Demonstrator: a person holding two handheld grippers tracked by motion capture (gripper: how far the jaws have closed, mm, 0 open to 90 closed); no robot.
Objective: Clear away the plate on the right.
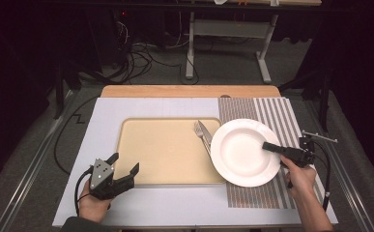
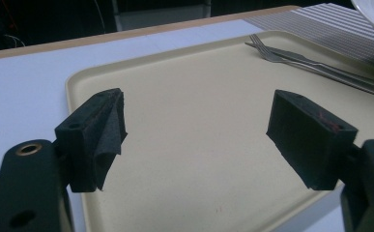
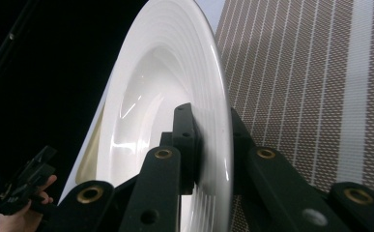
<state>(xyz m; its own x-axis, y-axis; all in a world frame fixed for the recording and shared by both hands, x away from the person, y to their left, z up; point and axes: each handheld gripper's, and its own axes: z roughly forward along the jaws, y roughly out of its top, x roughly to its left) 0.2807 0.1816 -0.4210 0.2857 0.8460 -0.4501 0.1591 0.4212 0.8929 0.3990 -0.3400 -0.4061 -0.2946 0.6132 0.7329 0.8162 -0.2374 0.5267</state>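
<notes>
A white deep plate (image 1: 242, 151) hangs over the striped placemat (image 1: 266, 193) and the right edge of the beige tray (image 1: 167, 151). My right gripper (image 1: 271, 147) is shut on the plate's right rim, one jaw inside the bowl and one under it. In the right gripper view the plate's rim (image 3: 213, 96) runs between the two black pads of that gripper (image 3: 212, 145). A fork and a knife (image 1: 202, 133) lie on the tray's right side, partly hidden under the plate. My left gripper (image 1: 125, 164) stands open at the tray's near left corner, its pads (image 2: 95, 137) holding nothing.
The tray and placemat rest on a pale sheet (image 1: 107, 116) over a wooden table (image 1: 189, 91). Cutlery (image 2: 315, 63) lies at the tray's far right in the left gripper view. Beyond the table are cables and a desk frame (image 1: 189, 48) on a grey floor.
</notes>
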